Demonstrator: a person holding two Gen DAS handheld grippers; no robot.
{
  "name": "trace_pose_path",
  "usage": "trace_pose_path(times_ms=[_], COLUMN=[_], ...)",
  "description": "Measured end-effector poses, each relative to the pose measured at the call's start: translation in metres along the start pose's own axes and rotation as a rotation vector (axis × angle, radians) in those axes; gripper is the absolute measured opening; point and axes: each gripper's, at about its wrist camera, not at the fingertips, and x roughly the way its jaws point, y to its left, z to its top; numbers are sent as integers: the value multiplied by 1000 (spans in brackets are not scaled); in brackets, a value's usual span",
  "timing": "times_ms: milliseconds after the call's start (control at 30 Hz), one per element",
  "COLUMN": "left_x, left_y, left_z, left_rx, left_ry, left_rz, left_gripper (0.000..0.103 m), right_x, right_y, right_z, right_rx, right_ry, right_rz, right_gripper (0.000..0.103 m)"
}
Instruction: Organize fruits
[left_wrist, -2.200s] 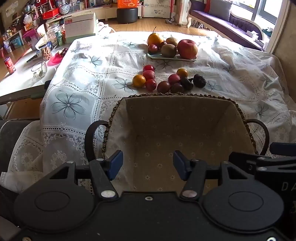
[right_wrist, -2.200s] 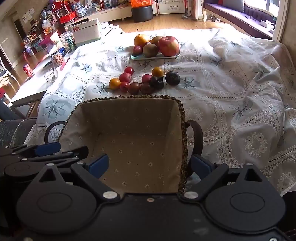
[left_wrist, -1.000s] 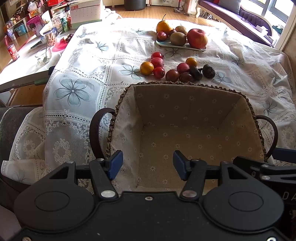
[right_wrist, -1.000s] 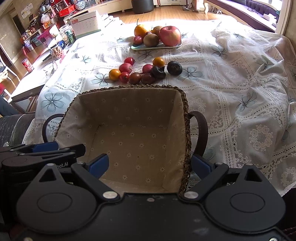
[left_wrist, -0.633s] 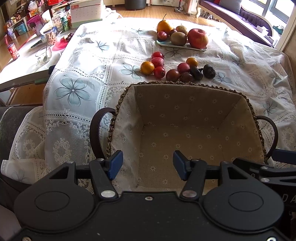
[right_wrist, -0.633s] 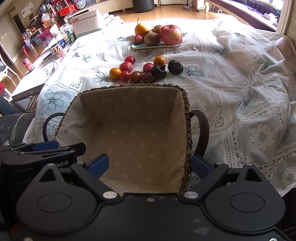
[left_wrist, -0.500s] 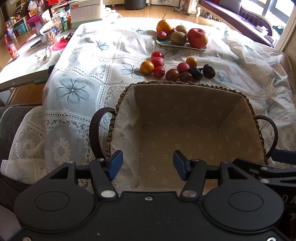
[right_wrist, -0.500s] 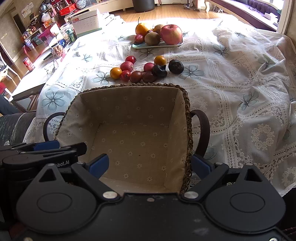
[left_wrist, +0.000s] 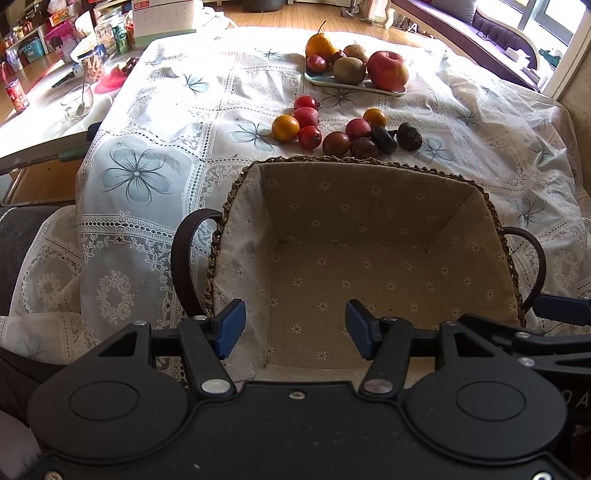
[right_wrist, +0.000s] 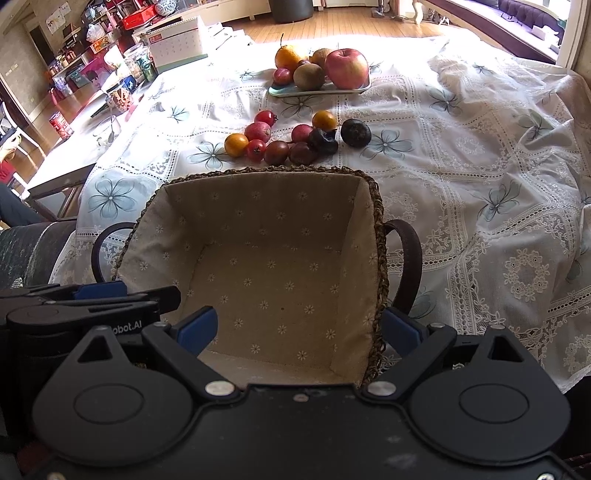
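A woven basket (left_wrist: 369, 162) with a flowered cloth lining and dark loop handles stands empty at the near edge of the table. My left gripper (left_wrist: 295, 328) is open above its near left part. My right gripper (right_wrist: 298, 328) is open too, one finger inside the basket (right_wrist: 266, 171) and the other outside its right wall by the handle. Behind the basket lies a loose cluster of small fruits (left_wrist: 336, 129): orange, red and dark ones. Further back, a pale plate (left_wrist: 321, 79) holds a red apple (left_wrist: 388, 70), a kiwi and other fruit.
A white lace tablecloth (left_wrist: 166, 122) with blue flowers covers the table and hangs over the front edge. To the left is a second table with a glass bowl (left_wrist: 75, 101), a red can (left_wrist: 16, 99) and jars. A purple bench (left_wrist: 498, 26) stands at the back right.
Over the last two seconds both cameras rose and tipped down, so more of the basket floor shows. In the last half second almost nothing moved. Both grippers stayed open.
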Motion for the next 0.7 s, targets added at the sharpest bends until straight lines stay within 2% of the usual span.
trace_pose_path(times_ms=[167, 233, 700], left_x=[-3, -4, 0], left_y=[0, 1, 5], left_z=[1, 1, 2], left_rx=[1, -2, -35], left_ry=[-12, -16, 14], left_rz=[-9, -16, -53], left_gripper=[62, 58, 57], right_x=[0, 1, 0], right_y=[0, 0, 2], right_z=[0, 0, -2], right_rx=[0, -1, -10], right_ry=[2, 4, -8], right_rz=[0, 2, 4], right_gripper=[99, 99, 99])
